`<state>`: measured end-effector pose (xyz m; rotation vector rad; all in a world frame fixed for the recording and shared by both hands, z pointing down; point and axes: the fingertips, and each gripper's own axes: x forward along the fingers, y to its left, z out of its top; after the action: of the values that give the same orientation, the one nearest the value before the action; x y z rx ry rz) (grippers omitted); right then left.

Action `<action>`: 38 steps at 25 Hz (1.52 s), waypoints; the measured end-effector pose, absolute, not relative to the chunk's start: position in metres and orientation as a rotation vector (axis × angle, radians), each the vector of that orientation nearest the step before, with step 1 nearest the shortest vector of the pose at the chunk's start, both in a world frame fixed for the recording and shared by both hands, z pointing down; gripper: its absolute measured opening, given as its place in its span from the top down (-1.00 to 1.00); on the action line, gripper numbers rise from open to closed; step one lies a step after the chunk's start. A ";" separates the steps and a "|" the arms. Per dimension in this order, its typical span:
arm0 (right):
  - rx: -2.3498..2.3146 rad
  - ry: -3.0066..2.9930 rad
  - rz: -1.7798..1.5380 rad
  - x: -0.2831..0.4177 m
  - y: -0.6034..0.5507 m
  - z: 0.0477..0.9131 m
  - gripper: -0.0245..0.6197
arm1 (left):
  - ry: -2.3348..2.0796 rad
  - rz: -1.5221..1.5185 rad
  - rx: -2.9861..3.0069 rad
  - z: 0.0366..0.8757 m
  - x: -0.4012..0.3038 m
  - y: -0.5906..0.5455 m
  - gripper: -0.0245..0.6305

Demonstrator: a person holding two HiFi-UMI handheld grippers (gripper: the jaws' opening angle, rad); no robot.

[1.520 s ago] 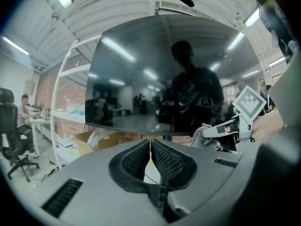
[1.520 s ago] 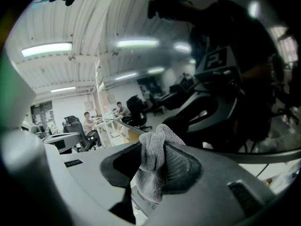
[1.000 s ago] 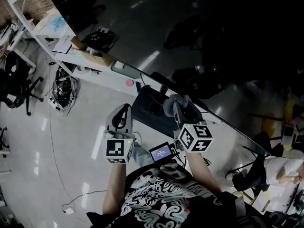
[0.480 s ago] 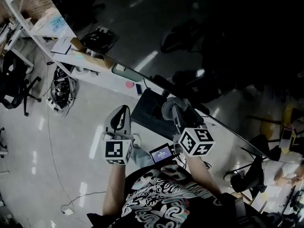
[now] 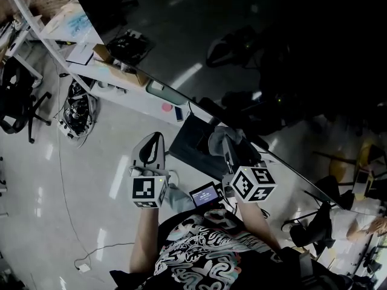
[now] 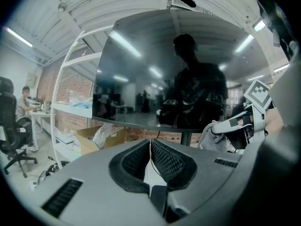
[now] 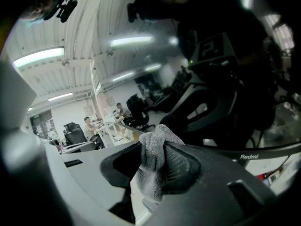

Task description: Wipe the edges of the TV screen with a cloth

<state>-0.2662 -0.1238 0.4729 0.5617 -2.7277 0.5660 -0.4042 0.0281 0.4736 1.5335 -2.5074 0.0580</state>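
The big dark TV screen (image 5: 254, 47) fills the upper right of the head view, and its lower edge (image 5: 181, 98) runs diagonally down to the right. My right gripper (image 5: 227, 140) is shut on a bunched grey cloth (image 5: 221, 135), held close under that lower edge, above the stand. In the right gripper view the cloth (image 7: 153, 166) sticks out between the pads of the right gripper (image 7: 155, 150), just short of the bezel (image 7: 263, 152). My left gripper (image 5: 153, 141) hangs to the left, away from the screen. Its jaws (image 6: 150, 147) are shut with nothing in them, facing the TV screen (image 6: 178, 79).
A black TV stand base (image 5: 193, 142) sits between the grippers. A white shelf rack (image 5: 72, 32) with boxes and papers stands at upper left, with an office chair (image 5: 18, 104) and a cable tangle (image 5: 78, 110) below. A small lit display (image 5: 204, 193) hangs at the person's chest.
Both grippers have shifted only slightly, the right one drifting a little right and down with the cloth. Both grips are unchanged.
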 end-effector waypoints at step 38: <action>0.567 -2.720 0.646 -0.335 -0.102 0.461 0.49 | -2.498 0.067 1.612 0.440 -0.479 0.034 0.85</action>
<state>-0.3346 -0.1021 0.4612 0.5673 -2.7199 0.6457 -0.4786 0.0343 0.4397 1.6122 -2.4975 0.0674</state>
